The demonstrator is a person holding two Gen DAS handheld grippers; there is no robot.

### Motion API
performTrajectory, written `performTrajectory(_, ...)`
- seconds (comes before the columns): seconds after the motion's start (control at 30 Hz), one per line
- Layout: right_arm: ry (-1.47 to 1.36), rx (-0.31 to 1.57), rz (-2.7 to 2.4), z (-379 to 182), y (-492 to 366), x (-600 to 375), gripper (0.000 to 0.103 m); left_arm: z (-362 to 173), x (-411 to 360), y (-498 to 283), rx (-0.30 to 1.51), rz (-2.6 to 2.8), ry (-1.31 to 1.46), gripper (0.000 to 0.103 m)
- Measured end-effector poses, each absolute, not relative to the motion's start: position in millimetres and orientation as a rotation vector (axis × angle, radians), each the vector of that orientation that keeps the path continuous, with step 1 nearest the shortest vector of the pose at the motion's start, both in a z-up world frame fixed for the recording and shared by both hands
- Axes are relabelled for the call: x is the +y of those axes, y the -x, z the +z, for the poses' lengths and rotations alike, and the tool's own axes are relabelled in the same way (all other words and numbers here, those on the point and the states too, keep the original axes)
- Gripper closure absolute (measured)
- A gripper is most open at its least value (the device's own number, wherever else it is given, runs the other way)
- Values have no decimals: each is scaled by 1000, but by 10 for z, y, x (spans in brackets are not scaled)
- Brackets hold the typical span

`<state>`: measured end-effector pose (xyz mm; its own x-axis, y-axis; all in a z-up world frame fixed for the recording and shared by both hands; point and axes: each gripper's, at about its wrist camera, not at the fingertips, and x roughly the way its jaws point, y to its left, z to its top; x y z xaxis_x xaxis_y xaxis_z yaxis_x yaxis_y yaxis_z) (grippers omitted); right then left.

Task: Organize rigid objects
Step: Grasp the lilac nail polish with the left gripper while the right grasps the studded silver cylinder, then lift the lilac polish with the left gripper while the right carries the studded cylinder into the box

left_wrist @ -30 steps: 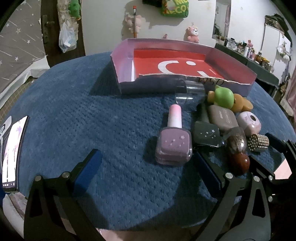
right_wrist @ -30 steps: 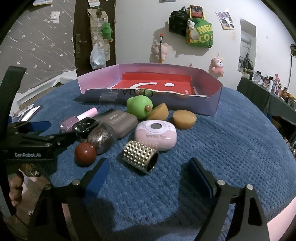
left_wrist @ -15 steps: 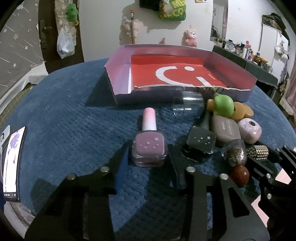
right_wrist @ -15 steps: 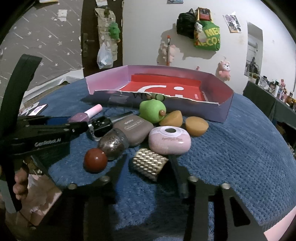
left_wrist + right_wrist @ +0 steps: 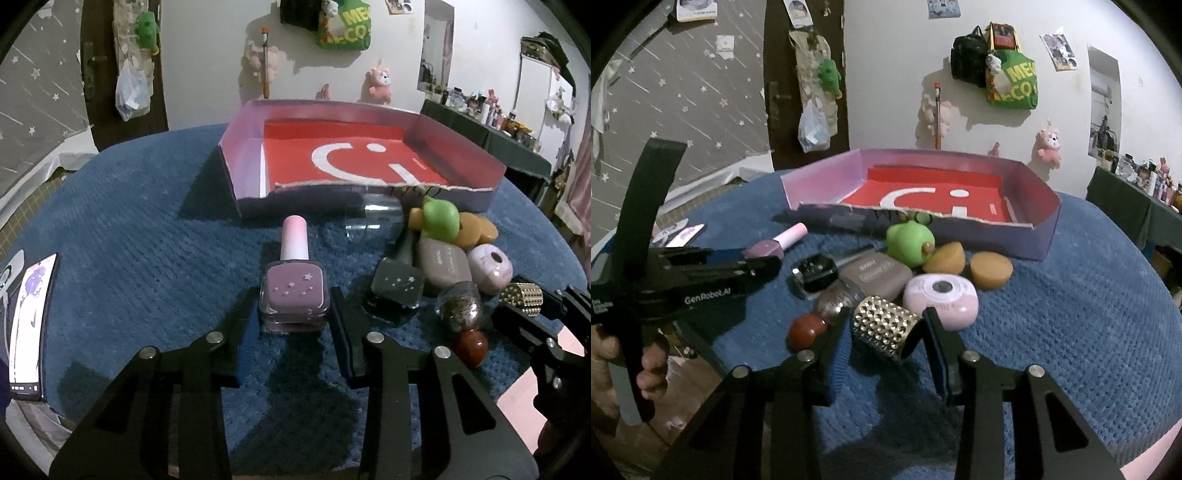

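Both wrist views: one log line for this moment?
left gripper: shut on purple square nail-polish bottle | right gripper: shut on gold studded metal cuff | shallow red-floored cardboard tray: empty

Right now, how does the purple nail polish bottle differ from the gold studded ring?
The purple nail polish bottle is square, smooth and capped in pink; the gold studded ring is a hollow, bumpy metal band. The bottle sits apart from the pile; the ring lies against it. Both lie on the blue cloth, each clamped in a gripper.

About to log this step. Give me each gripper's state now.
Left gripper: shut on the purple nail polish bottle.
Right gripper: shut on the gold studded cylinder.
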<state>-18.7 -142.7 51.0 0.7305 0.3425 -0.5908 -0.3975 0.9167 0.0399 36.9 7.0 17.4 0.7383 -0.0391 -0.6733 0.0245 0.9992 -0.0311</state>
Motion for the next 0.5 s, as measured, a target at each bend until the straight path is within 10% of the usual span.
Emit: performTrajectory(0.5,85,582,442,837,-44,-1444,63,555,-45,-463,652,-81,-8,70)
